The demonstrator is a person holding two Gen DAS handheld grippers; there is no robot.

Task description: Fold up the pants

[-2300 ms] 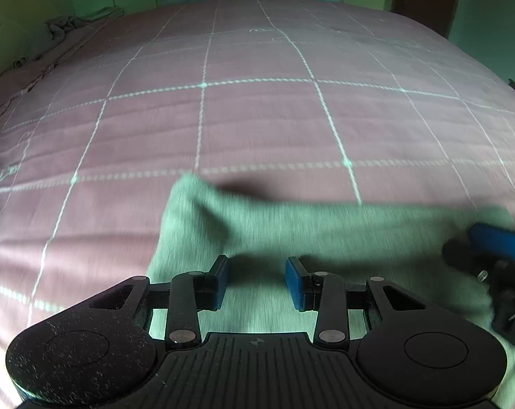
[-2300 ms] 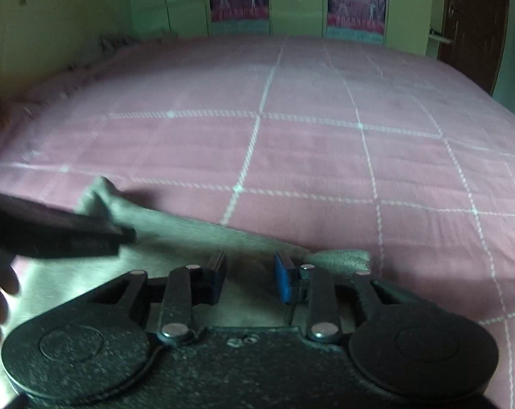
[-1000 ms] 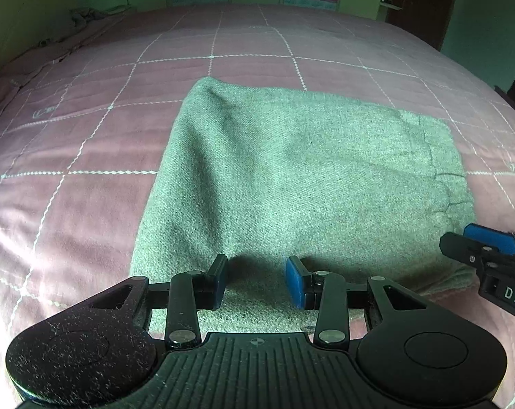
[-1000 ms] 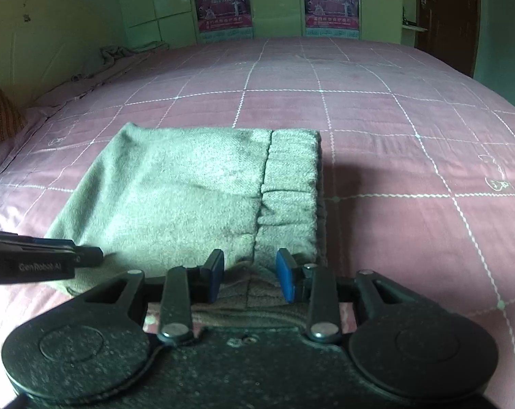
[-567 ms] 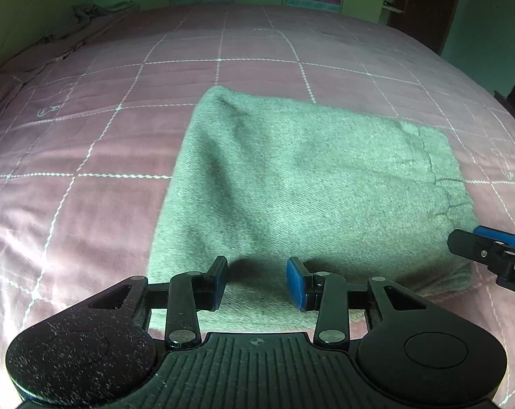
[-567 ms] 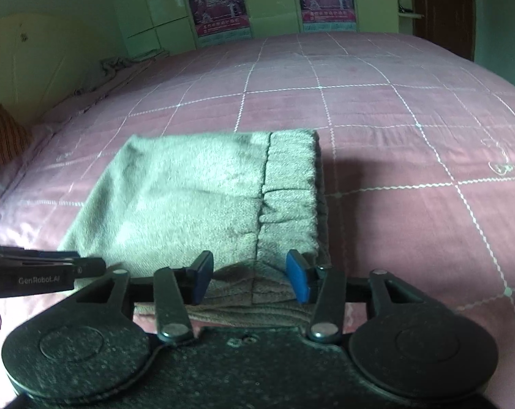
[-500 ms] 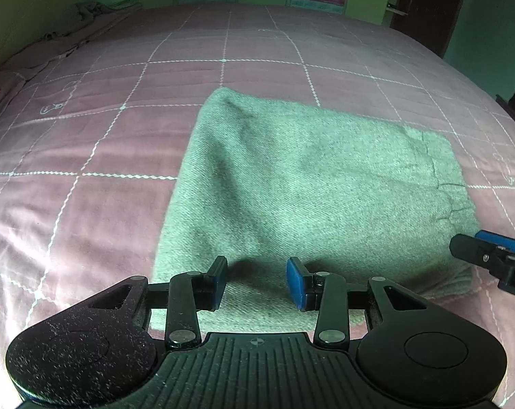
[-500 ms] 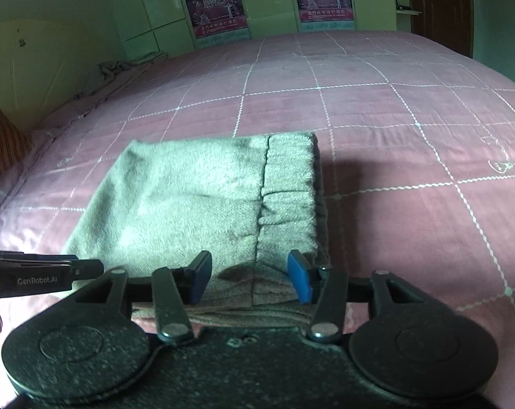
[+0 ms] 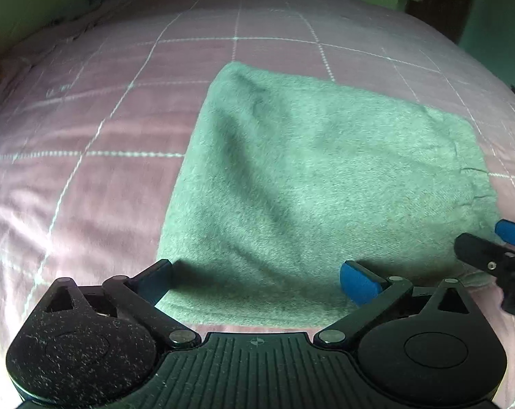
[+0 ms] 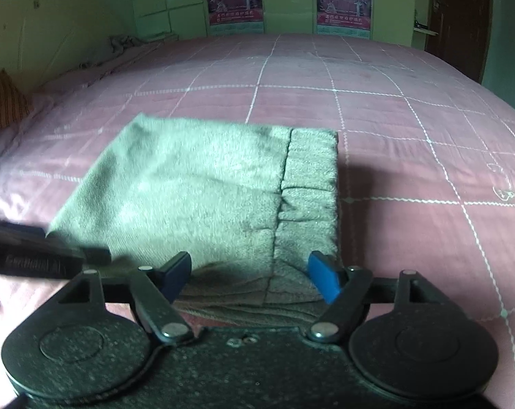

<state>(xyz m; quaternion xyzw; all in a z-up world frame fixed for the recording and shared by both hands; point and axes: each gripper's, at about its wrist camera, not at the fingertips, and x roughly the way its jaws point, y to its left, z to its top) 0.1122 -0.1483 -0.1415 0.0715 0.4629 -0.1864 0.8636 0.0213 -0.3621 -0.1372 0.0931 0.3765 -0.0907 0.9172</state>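
Grey-green knitted cloth, the pants [image 9: 325, 184], lies as a flat folded rectangle on the pink bedspread [image 9: 87, 187] with its white grid lines. It is near the front edge of both views, and the ribbed waistband [image 10: 308, 187] runs along its right side. A second ago both tools pinched the near edge of this cloth; now they do not. The left gripper [image 9: 257, 281] has just been opening and its jaws now stand as wide apart as they go. The near edge of the pants lies between and below them, but the pads do not press on it. The right gripper [image 10: 250, 276] has also just been opening. Its jaws are well apart, on both sides of the near waistband corner, and the cloth there rests loose on the bed.

In the left wrist view the folded shape has not slid since the release; only the creases in the top layer look softer. The stacked layers at the near edge, seen in the right wrist view, look even, though a lower layer sticks out a little toward the camera.

My judgement is that this fold is laid down and released, so the task is at its end or close to it. What could remain is to lift both tools away without dragging the top layer, and maybe to smooth the near edge
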